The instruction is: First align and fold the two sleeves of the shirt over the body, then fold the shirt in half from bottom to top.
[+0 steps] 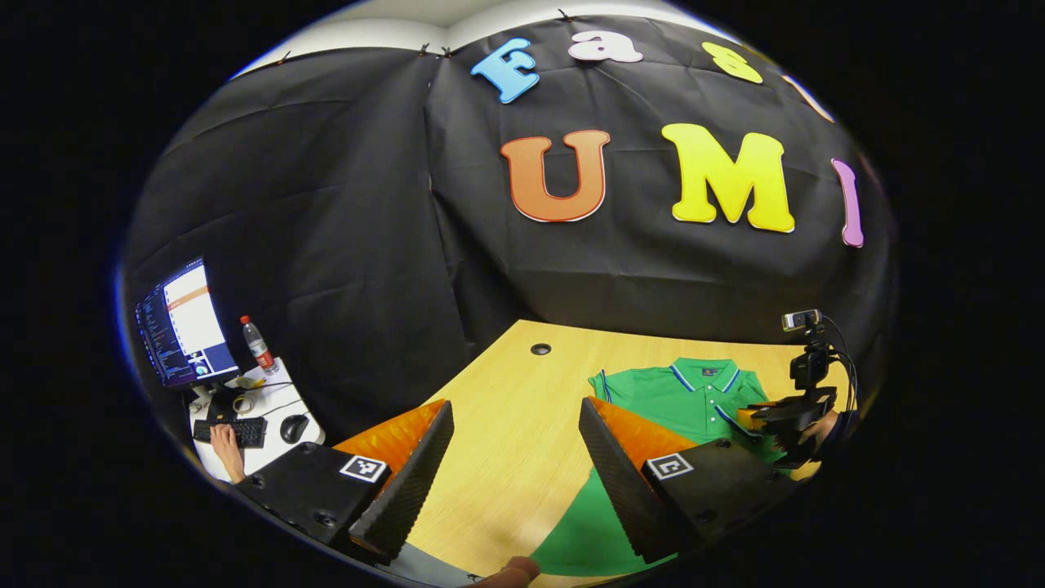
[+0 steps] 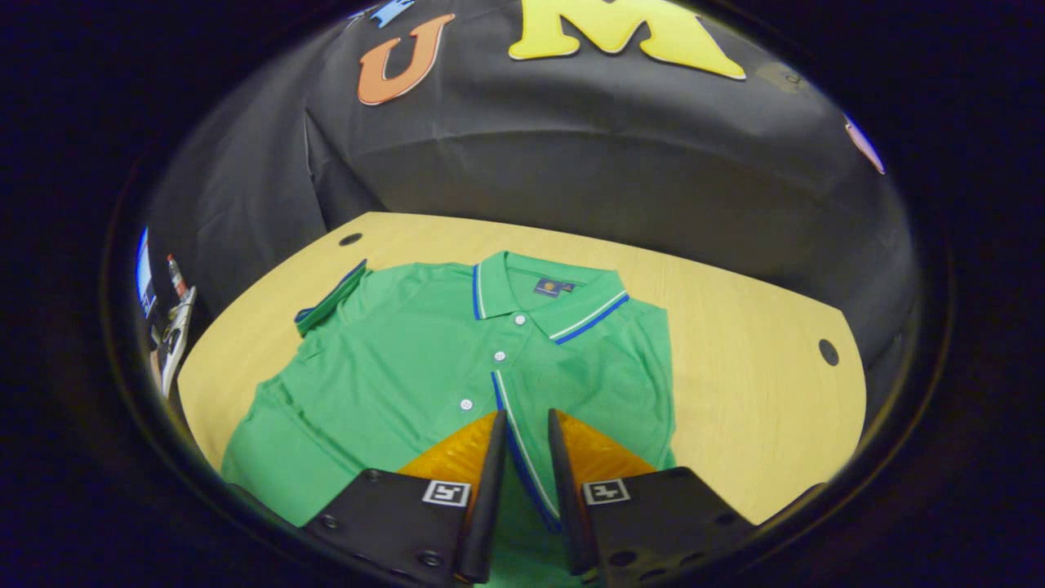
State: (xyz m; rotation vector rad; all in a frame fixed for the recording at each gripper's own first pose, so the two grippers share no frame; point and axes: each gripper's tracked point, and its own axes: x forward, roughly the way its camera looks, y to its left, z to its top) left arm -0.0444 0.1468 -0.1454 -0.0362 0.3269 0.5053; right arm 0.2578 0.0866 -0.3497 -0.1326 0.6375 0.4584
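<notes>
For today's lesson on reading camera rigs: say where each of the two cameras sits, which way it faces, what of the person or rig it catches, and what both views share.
Left gripper view: rides the left gripper, jaws wide apart, above the table's left part, facing the wall; the right gripper shows farther off, and a fingertip at the bottom.
Right gripper view: rides the right gripper, fingers close together around the sleeve hem, looking over the shirt to the wall.
Shared: shirt, table, wall, and side desk.
</notes>
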